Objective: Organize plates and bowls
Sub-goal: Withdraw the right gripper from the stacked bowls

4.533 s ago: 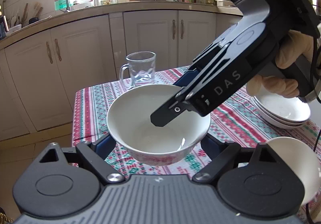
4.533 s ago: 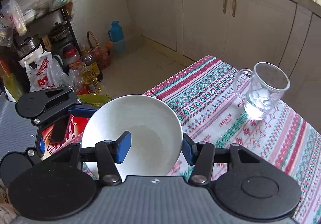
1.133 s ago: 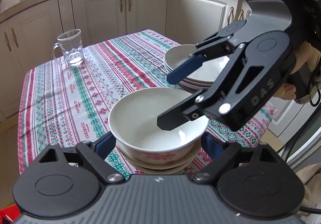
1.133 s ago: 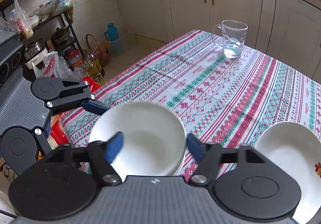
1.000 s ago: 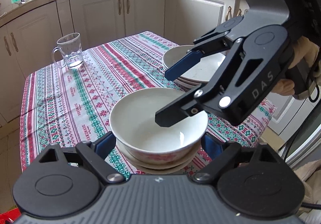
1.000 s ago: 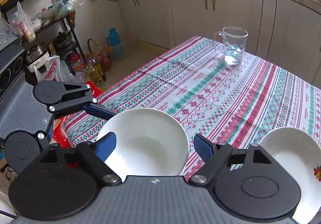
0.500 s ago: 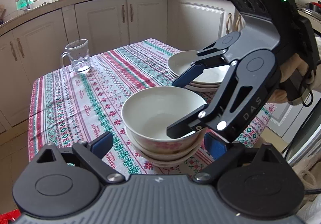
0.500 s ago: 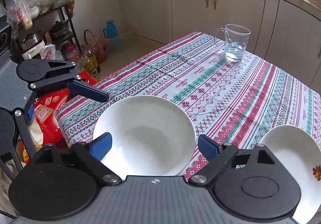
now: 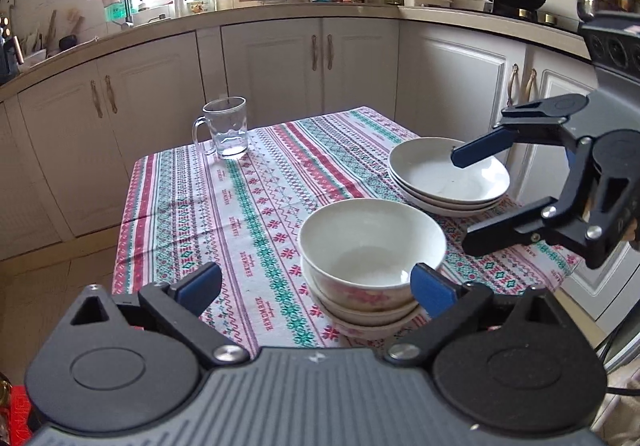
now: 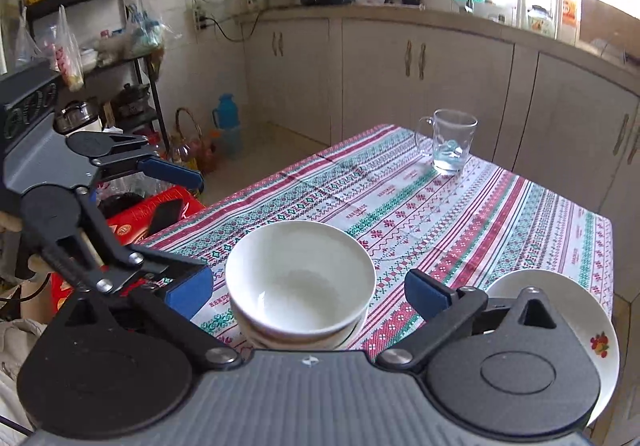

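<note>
Sitting between both sets of spreading jaws, the bowl stack [image 9: 372, 258] isn't gripped by either one. Left gripper [image 9: 316, 286] and right gripper [image 10: 308, 292] are both opening, nothing held. Plates [image 9: 448, 176] sit just right of the bowls, beyond the left gripper's right finger.

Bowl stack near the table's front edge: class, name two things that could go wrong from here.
1. The bowl stack sits close to the table edge; a nudge might tip it off.
2. The left gripper is opening with one finger beside the stack, the right gripper likewise; pulling back carelessly could clip the top rim.
</note>
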Tool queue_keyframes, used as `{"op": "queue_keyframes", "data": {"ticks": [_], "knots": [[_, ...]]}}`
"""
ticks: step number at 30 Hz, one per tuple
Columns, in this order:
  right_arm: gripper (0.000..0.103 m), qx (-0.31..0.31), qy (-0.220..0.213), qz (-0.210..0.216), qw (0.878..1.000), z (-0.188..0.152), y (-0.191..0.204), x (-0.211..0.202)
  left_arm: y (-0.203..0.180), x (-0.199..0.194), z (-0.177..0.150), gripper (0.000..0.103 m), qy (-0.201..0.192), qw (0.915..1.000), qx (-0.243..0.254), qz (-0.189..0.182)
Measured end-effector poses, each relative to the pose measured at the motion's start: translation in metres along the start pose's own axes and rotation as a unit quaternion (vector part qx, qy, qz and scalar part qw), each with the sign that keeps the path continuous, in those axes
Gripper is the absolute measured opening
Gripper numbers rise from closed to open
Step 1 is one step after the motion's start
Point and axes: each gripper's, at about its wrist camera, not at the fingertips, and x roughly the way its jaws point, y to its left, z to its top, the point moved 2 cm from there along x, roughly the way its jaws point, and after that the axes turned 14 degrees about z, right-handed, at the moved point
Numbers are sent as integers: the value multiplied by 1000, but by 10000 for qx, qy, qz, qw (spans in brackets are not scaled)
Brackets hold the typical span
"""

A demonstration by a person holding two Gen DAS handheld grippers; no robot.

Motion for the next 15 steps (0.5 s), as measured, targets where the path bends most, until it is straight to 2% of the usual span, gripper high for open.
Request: {"op": "queue_keyframes", "data": {"ticks": [15], "knots": [[103, -53, -333, -65, 9994, -21, 6, -30, -23, -12, 7, 100, -244, 9993, 284, 62]]}}
